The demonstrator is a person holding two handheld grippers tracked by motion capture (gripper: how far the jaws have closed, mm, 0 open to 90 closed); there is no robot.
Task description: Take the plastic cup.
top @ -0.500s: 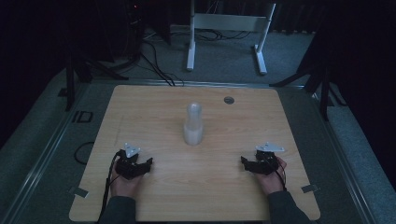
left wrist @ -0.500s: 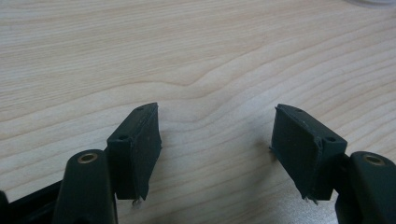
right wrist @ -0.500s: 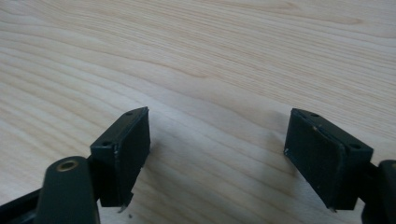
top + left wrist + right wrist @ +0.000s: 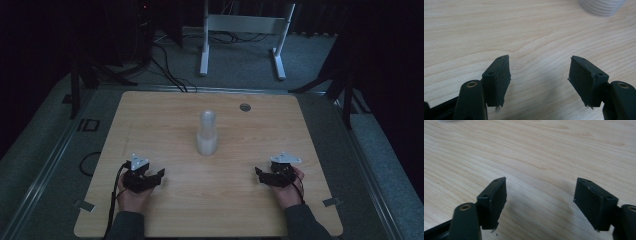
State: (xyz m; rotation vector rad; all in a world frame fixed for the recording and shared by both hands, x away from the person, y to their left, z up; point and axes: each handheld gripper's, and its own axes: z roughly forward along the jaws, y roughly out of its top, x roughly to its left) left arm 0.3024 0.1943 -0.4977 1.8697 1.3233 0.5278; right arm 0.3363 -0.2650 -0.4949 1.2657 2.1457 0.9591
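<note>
1. Standing upright at the desk's point(image 4: 150, 115) centre, slightly toward the far edge: a translucent bottle point(image 4: 207, 133), long axis vertical.
2. Left gripper point(image 4: 150, 176), near-left edge: jaws wide, empty; bottle lies forward and right.
3. Right gripper point(image 4: 265, 175), near-right edge: jaws wide, empty; bottle forward-left, roughly equally distant.

From above the near edge, we are looking forward and down on the whole table point(image 4: 150, 130). In both gripper views we are sitting close above its wood, each facing inward toward the white ribbed bottle point(image 4: 602, 7), which the high view is sharing.
</note>
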